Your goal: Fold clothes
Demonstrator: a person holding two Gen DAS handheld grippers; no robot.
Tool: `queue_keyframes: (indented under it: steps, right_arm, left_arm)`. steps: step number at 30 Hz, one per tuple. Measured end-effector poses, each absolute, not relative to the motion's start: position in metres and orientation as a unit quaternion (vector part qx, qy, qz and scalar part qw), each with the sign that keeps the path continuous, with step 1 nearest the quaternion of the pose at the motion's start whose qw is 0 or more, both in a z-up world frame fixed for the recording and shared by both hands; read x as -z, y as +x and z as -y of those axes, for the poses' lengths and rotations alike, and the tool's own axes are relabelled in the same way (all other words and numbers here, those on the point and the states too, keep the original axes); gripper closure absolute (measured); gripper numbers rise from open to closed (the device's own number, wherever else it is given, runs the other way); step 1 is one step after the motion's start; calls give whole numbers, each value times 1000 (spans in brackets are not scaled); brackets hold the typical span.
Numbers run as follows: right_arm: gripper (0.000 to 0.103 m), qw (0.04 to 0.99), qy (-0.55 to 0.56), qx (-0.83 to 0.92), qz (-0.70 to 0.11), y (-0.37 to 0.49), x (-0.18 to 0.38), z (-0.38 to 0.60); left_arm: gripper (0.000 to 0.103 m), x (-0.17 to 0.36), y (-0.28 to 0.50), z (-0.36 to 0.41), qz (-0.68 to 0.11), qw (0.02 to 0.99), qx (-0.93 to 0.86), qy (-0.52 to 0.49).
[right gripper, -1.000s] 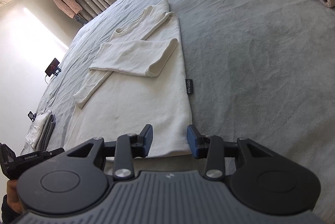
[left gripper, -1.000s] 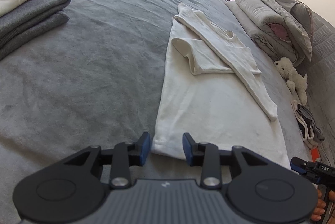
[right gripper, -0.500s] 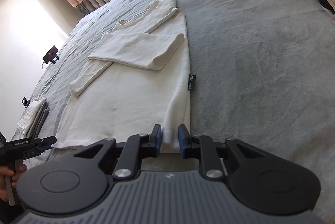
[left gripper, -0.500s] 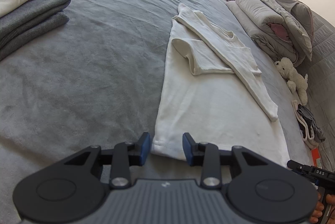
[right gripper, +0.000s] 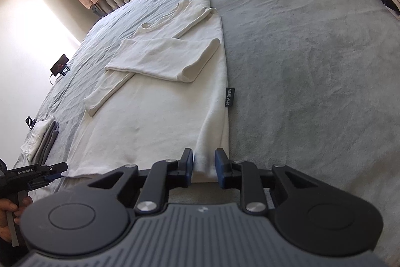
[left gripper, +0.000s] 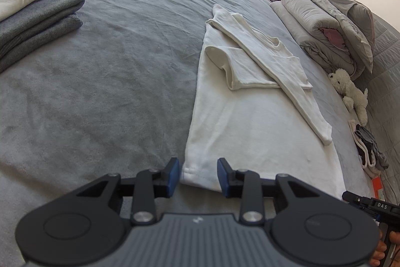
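A white long-sleeved shirt [left gripper: 252,117] lies flat on the grey bed [left gripper: 105,82], both sleeves folded across its chest. My left gripper [left gripper: 198,173] is open, its pads either side of the shirt's near left hem corner. My right gripper [right gripper: 204,165] has closed on the near right hem corner of the shirt [right gripper: 155,117], and the cloth bunches up between the pads. A black label [right gripper: 229,97] sticks out of the shirt's right side seam. Each gripper shows at the other view's lower edge.
A stack of folded grey and white clothes [left gripper: 32,14] sits at the far left of the bed. Rolled grey bedding [left gripper: 325,24], a white soft toy [left gripper: 350,92] and a small clothes pile [left gripper: 370,152] line the right side. A phone on a stand [right gripper: 60,65] is at the far edge.
My right gripper has closed from wide open onto the shirt's right hem corner and pinched the cloth. My left gripper has stayed open at the left corner.
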State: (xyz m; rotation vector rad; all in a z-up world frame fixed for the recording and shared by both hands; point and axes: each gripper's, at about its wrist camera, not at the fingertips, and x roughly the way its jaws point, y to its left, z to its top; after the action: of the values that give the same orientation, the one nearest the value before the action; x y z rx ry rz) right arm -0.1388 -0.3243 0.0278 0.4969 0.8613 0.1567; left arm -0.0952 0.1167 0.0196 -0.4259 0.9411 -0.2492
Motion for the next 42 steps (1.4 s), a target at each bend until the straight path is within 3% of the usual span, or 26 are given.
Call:
queue_keyframes:
  steps: [4,6,9,16,25,42]
  right_arm:
    - [78,879,234,-77,-409,-139,-28,323]
    - [84,885,220,-76,-403,-141,-30,320]
    - [93,893,211,-76,-391,-143,-33,318]
    - [94,902,220,-77,-364,-144,-42,322]
    - [86,892,221,-76,-388,-141,-36,320]
    - [85,887,225,-71,-396,-141,-34,321]
  left_arm:
    - [77,-20,-95,-117,-446,864,119,-202]
    - [87,-21,-96,-117,-444,865,119,-203]
    - [92,-26,-98,-116,-433,869,127,-205]
    - [94,-43,-102,-115,-392,884,141,-210]
    - [94,-38,-99,-113,-405,880,136,-207]
    - [94,-36,-100,-114,-410,879,126,-210]
